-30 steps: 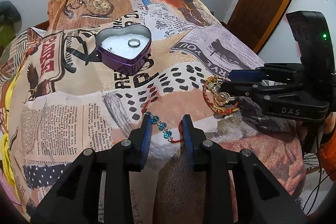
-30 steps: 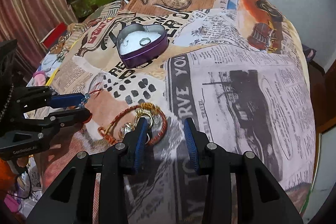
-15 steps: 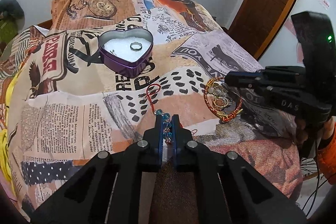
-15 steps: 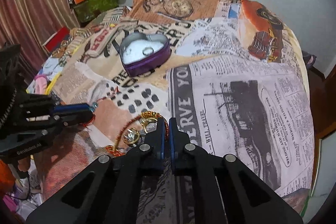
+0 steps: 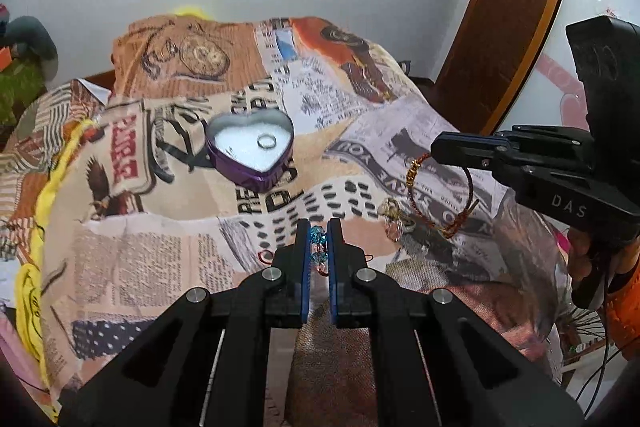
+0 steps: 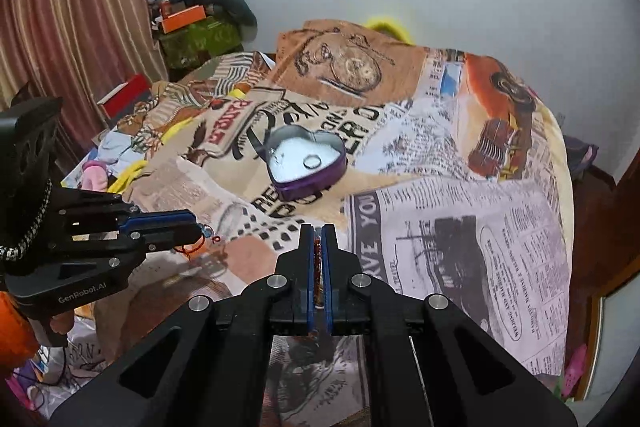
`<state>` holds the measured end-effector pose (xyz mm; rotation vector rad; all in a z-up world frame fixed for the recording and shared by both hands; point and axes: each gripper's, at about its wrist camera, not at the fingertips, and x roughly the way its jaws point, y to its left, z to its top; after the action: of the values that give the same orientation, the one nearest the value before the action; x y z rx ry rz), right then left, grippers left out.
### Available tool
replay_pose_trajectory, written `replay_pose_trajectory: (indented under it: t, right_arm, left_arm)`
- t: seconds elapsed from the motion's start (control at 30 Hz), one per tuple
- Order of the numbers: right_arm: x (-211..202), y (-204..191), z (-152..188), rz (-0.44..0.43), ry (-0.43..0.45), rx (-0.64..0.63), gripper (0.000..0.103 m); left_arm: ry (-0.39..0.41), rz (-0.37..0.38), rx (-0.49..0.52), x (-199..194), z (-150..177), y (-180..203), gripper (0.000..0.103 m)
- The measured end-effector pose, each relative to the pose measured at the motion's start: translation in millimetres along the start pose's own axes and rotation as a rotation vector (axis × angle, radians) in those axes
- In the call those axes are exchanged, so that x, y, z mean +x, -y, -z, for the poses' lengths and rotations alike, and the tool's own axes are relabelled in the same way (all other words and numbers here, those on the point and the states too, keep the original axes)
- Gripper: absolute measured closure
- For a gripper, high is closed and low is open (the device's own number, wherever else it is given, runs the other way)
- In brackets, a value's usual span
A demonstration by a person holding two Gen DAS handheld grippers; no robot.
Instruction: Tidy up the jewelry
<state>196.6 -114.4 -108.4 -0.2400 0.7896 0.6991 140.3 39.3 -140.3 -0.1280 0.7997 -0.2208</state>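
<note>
Your left tongs are closed on a beaded bracelet, its blue and pink beads pinched between the blue pads, raised above the newspaper-print bedspread. Farther back on the bedspread, left of centre, sits the purple heart-shaped tin, open, with a silver ring lying on its white lining. To the right, your right tongs are clamped tight on a red-and-gold thread bracelet, which hangs from the tips as a loop, with its charms dangling just above the bedspread.
</note>
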Motion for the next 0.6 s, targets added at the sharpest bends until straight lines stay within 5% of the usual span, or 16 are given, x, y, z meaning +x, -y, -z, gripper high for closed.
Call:
replay_pose_trajectory:
  t: [0.6]
  right_arm:
    - [9,-11,-41,-0.015,0.073,-0.001,0.1]
  left_arm:
    - [0.097,-0.068,0.01,-13,-42,-27,0.097]
